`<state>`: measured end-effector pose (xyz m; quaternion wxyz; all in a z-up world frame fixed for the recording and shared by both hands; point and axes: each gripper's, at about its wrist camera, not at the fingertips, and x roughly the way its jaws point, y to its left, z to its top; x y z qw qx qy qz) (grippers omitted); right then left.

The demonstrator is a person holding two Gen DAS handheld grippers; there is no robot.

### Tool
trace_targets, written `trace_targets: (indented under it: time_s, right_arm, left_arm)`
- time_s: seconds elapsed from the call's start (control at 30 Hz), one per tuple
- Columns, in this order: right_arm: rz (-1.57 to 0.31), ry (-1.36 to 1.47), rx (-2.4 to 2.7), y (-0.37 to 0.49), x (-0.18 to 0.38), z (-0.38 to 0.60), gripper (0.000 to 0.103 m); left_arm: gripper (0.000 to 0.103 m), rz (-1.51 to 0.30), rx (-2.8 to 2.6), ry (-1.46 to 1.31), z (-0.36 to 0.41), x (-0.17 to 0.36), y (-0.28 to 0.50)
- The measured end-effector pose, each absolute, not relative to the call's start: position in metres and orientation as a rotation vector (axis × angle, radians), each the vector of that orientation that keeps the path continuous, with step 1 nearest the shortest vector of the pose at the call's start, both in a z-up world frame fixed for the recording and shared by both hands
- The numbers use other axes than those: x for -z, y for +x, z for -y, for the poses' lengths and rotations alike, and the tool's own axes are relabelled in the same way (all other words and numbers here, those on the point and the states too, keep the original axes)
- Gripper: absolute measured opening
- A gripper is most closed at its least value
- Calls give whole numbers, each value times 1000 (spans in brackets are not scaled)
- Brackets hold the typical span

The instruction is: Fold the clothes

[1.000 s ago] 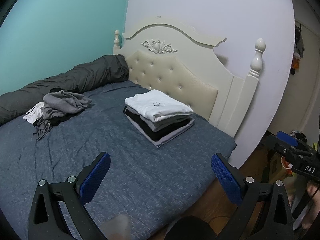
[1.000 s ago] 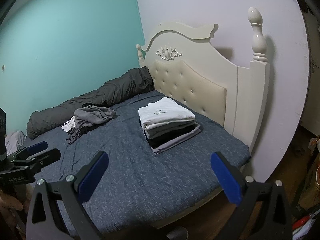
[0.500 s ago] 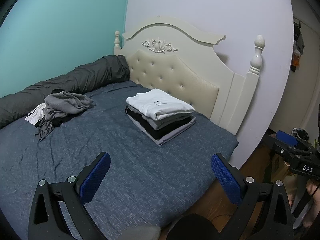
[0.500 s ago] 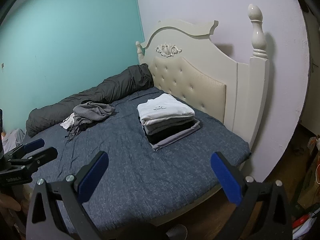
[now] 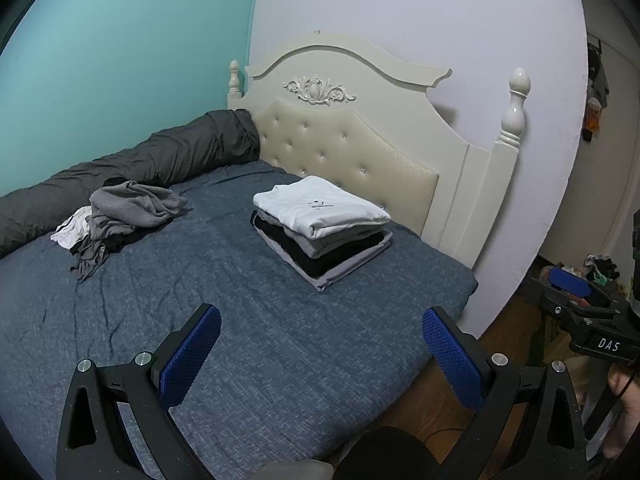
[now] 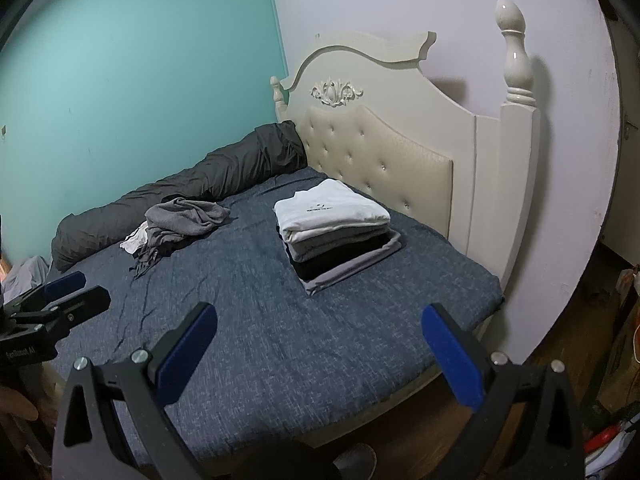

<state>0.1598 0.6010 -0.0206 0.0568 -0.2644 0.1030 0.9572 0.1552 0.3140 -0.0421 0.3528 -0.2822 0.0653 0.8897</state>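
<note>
**Reaching left for the unfolded heap**

Holding both grippers short of the bed [image 5: 280, 360], empty. Left gripper [image 5: 320, 344]: blue pads spread wide, nothing between them. Right gripper [image 6: 320, 340]: likewise released, gap clear.

Folded stack [image 5: 320, 232] sits near the headboard [image 5: 360, 148], white shirt on top, grey and black layers below; looks finished. Remaining work is the crumpled pile [image 5: 128, 212]: grey garment on top, a white piece [image 5: 70, 232] showing at its left edge, dark cloth underneath. It lies just beside the dark rolled duvet [image 5: 160, 160] along the teal wall.

Key relation: in both wrist views the pile lies ahead and to the left of the jaws, across the open middle of the mattress, well apart from either gripper. Folded stack is ahead and slightly right. The pile's long axis runs roughly parallel to the duvet roll, with a ragged tail trailing toward the near edge.

Left gripper also shows at the left edge of the right wrist view [image 6: 60, 300], on the pile's side. Judgement: left hand is the nearer one and the likelier to take the top grey garment; the right would need to cross over.

Risk: a pinch on the heap may lift several pieces together.
</note>
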Motion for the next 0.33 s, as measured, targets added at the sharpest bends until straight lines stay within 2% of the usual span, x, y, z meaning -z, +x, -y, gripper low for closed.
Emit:
trace_targets:
  time_s: [0.33]
  right_arm:
    - [-320, -802, -2904, 157, 20, -605, 103]
  left_arm:
    - [103, -168, -2296, -739, -315, 45, 154]
